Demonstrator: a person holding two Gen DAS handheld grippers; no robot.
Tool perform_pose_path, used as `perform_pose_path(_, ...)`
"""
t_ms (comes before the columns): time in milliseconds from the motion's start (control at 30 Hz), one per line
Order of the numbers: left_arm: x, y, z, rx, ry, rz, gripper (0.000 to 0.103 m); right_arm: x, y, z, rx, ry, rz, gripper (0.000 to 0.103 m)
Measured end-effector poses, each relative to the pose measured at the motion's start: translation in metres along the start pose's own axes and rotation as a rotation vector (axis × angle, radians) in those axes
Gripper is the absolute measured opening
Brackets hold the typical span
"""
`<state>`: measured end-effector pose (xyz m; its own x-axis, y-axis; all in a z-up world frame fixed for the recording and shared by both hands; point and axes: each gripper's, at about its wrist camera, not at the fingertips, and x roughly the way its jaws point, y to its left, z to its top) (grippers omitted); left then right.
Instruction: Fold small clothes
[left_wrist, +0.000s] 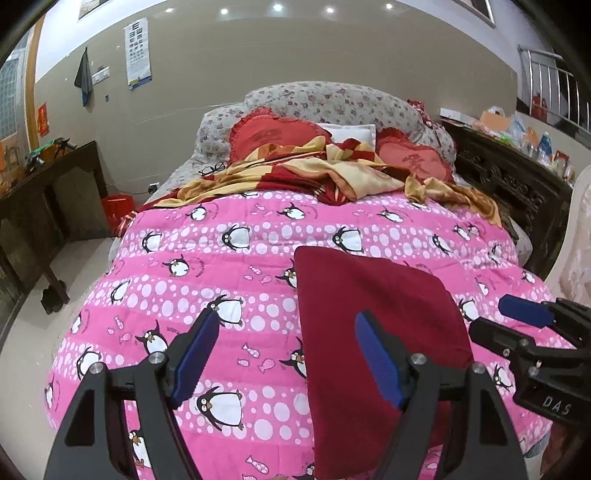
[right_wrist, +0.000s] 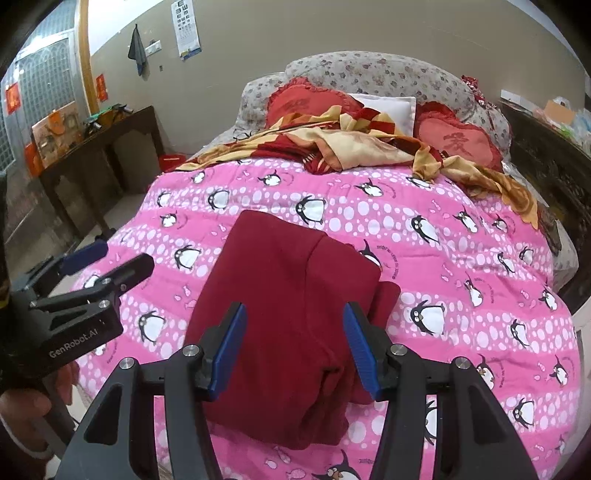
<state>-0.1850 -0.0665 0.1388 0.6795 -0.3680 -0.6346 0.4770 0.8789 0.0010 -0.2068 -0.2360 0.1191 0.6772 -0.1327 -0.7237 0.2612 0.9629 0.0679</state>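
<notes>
Two pairs of tongs hang over the bed, and neither grips anything. The left tongs (left_wrist: 286, 356) stand wide apart above the pink penguin quilt (left_wrist: 221, 258), with only their right blade over the left edge of the dark red garment (left_wrist: 376, 314). The right tongs (right_wrist: 293, 347) are parted less widely and sit above the near half of that same garment (right_wrist: 280, 295); the cloth shows between the blades, but no pad presses on it.

The garment lies partly folded on the quilt, toward the foot of the bed. In the right wrist view a folded layer sticks out at its right side, and a raised crease runs down the middle, so the stack is uneven.

The main risk, as I judge it, is a pinch that takes only the top layer. The cloth is thick and doubled, so a shallow bite could lift one ply and drag the fold open. A deeper bite could catch the soft quilt below and pull it up along with the garment.

The two pairs of tongs are also near each other, so they could knock together if both close in on the same edge. The left tongs sit mostly off the cloth and could easily shut on quilt alone. The rumpled red and yellow blanket (left_wrist: 314, 170) lies well clear at the head of the bed.
</notes>
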Motion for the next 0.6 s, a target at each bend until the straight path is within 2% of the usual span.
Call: perform_pose_path(600, 0.019, -0.028, 0.0, 0.043, 0.026, -0.024, 0.08, 0.013, -0.027, -0.01, 0.067, 0.027, -0.004, 0.061)
